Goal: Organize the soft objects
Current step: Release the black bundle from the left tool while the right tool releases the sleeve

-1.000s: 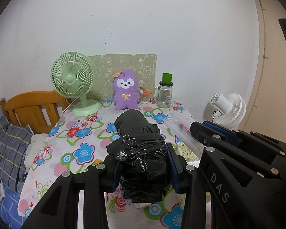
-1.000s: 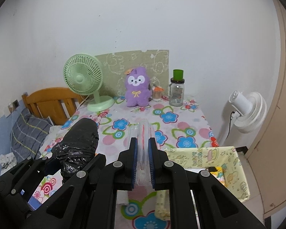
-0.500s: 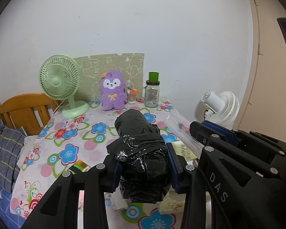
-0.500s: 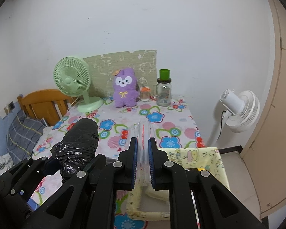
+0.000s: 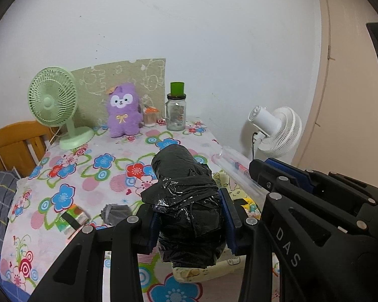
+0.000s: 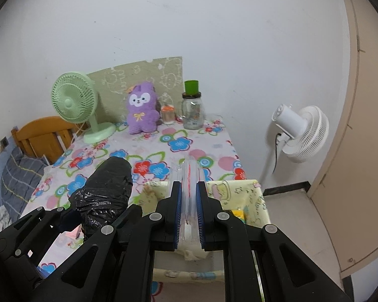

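Both grippers have drawn back from the table and tilted down since a second ago, so the yellow fabric bin [image 6: 254,196] at the near table edge now shows below them. Squeezed between the left gripper [image 5: 190,222] pads is a black plastic-wrapped soft bundle [image 5: 186,201], held in the air above the flowered tablecloth [image 5: 93,173]; its long axis runs forward along the fingers, the rounded end pointing toward the purple plush toy [image 5: 123,109] and the back wall. Just beside it, the right gripper [image 6: 189,216] is pressed together on a folded clear zip bag [image 6: 189,176], which also points forward and sits over the bin. To do this step well, the bundle likely needs lowering end-first into the bin while the bag is kept clear of it. A grey sock [image 5: 116,212] and a tape roll [image 5: 71,220] lie on the cloth nearby.
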Available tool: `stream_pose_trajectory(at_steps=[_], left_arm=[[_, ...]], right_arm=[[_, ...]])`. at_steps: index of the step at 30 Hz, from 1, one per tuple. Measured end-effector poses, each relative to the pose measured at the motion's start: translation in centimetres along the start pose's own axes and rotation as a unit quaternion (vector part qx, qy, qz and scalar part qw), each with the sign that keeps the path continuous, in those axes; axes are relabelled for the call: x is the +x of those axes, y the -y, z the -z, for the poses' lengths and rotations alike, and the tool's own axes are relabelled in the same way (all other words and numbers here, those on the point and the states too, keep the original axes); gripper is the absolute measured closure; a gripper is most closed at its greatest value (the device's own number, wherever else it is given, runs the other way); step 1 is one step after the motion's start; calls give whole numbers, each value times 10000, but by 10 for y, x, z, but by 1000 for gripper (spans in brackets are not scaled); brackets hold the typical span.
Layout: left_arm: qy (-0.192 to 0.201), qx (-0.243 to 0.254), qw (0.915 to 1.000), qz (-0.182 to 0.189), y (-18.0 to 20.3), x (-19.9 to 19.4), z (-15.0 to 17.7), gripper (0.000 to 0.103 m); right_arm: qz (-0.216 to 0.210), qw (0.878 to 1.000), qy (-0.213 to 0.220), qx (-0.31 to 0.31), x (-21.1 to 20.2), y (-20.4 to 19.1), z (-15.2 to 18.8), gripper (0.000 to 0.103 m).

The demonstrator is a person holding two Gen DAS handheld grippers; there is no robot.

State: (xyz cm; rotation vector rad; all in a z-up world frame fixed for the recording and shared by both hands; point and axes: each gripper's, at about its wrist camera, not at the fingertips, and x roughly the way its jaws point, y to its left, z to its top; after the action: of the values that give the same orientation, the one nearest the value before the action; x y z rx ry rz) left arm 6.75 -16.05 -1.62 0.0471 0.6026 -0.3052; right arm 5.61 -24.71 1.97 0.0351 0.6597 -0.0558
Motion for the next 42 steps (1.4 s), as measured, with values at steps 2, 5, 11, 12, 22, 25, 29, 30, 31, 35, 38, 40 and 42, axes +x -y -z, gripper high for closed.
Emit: stream_pose_trajectory(at_steps=[2,5,11,12,22,25,29,30,31,35,38,40,42], left_arm=[[-54,25,10000,48,4,5,1,61],[-152,52,9998,125,10,14,3,60],[-410,116,9989,193,18,32,9,58],[-447,127,9987,198,19,35,10,58],[-788,201,9966,163,25,59,16,22],[-831,330,9960,31,26,64,17,14],[-948,379,9948,-53,23,72,18,9],[-966,383,9946,-53,22,73,18,8],[-985,390,9944,-56,21,75,18,7],[-1030,444,9936,-107,18,80,18,4],[-1022,419,9939,-45,14,79,16,3],[-1019,435,9938,-32,12,79,15,3],[-1020,461,9937,-29,10,78,14,3]], right_arm=[[51,10000,-46,41,4,5,2,89],[121,9998,-120,94,10,12,6,89],[231,9991,-273,211,22,25,17,89],[240,9990,-294,216,23,26,18,89],[160,9977,-555,344,45,37,26,89],[109,9972,-643,359,52,38,28,89],[49,9962,-761,423,62,38,30,89],[49,9959,-803,413,64,38,30,88],[53,9955,-857,405,67,37,30,88],[96,9948,-929,399,72,35,30,62],[26,9948,-864,539,72,34,30,30],[39,9946,-863,568,72,32,29,30],[85,9946,-862,564,72,29,28,29]])
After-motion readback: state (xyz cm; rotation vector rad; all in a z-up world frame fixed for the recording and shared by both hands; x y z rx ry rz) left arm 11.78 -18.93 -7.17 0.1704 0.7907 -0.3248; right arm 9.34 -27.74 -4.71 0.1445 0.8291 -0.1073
